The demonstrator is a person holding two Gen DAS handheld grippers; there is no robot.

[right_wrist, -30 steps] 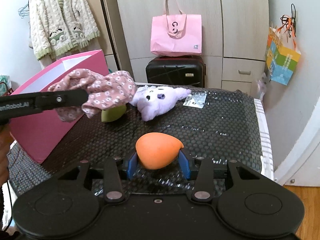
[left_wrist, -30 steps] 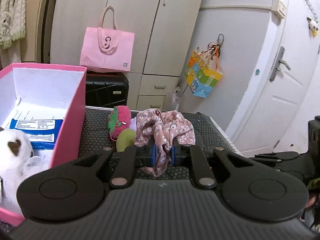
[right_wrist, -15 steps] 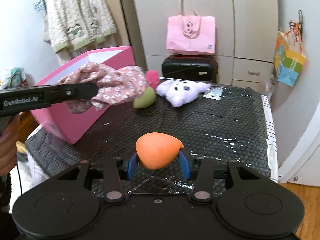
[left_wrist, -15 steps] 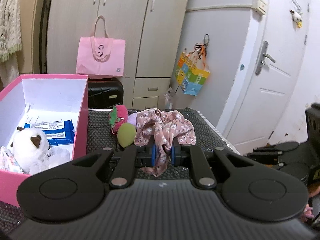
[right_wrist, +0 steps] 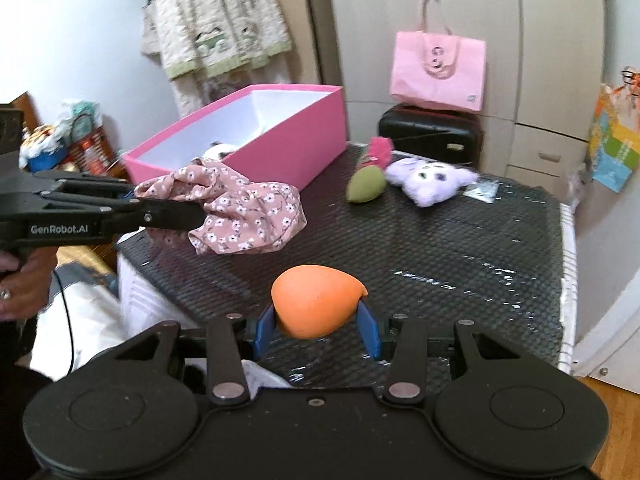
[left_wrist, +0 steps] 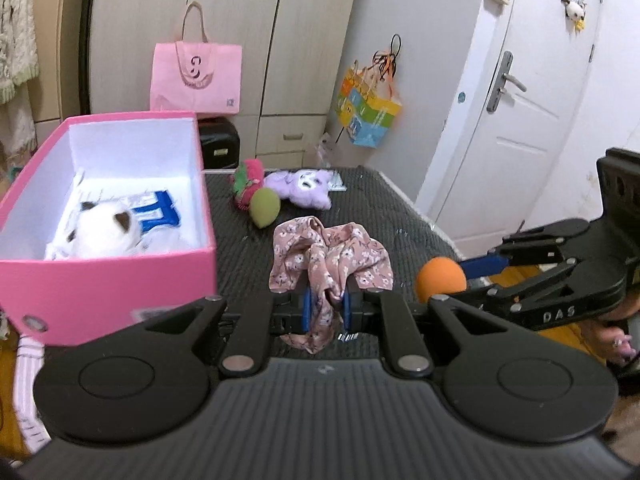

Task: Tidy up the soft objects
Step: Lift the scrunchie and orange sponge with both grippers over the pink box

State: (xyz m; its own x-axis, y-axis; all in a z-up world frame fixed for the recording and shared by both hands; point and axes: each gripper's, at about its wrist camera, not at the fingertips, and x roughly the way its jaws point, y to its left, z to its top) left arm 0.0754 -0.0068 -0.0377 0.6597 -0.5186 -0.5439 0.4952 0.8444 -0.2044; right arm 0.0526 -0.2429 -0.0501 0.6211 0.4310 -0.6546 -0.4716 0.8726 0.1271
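Observation:
My left gripper (left_wrist: pixel 327 307) is shut on a pink floral cloth (left_wrist: pixel 330 260), which hangs bunched above the black mat (left_wrist: pixel 240 252); from the right wrist the same cloth (right_wrist: pixel 240 208) shows at the left gripper (right_wrist: pixel 188 220) tip. My right gripper (right_wrist: pixel 318 326) is shut on an orange egg-shaped sponge (right_wrist: pixel 316 300), held above the mat's near edge; the sponge (left_wrist: pixel 440 276) also shows at the right in the left wrist view. An open pink box (left_wrist: pixel 104 280) holding a white plush (left_wrist: pixel 104 232) stands left. A green sponge (left_wrist: pixel 264 208), a pink-green toy (left_wrist: pixel 248 176) and a lilac plush (left_wrist: pixel 304 188) lie farther back.
A black suitcase (right_wrist: pixel 432 132) with a pink tote bag (right_wrist: pixel 438 72) on it stands behind the mat, against grey cupboards. A white door (left_wrist: pixel 516 120) is at the right. A person's hand (right_wrist: pixel 24 280) holds the left gripper's handle. Clutter sits on a low shelf (right_wrist: pixel 60 148) at left.
Both grippers have drawn back and risen a little, carrying the cloth and the orange sponge; the box and toys now look farther off. The right gripper has come into the left wrist view.

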